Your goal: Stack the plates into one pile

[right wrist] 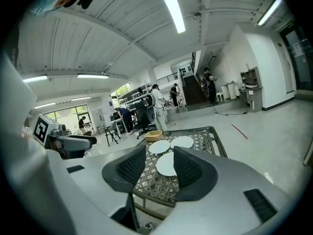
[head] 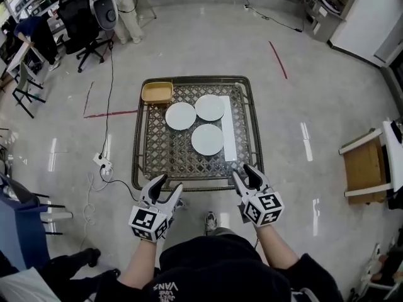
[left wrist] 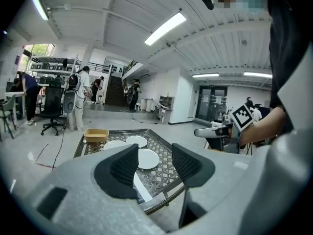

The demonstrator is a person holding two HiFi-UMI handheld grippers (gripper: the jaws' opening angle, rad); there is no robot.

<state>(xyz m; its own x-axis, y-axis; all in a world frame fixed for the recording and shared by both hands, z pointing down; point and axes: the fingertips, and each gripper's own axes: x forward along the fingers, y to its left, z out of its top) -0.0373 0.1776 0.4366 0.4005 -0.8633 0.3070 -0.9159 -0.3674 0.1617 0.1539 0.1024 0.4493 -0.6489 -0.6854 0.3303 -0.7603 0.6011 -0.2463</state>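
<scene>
Three white plates lie apart on the lattice-topped table [head: 146, 150]: a left plate [head: 181, 116], a far plate [head: 210, 107] and a near plate [head: 207, 139]. My left gripper [head: 167, 186] hovers over the table's near left edge, open, with nothing between its fingers. At the near right corner my right gripper [head: 245, 176] is also open and empty. The left gripper view looks between the jaws of the left gripper [left wrist: 155, 163] to the near plate [left wrist: 146, 158] and the far plate [left wrist: 136, 141]. In the right gripper view the near plate [right wrist: 167, 164] shows through the right gripper [right wrist: 160, 168].
A tan tray [head: 157, 92] sits at the table's far left corner and a white strip [head: 228, 136] lies along its right side. A power strip with cable [head: 103, 163] lies on the floor at left. A wooden chair [head: 365, 168] stands at right; office chairs [head: 88, 24] and people at far left.
</scene>
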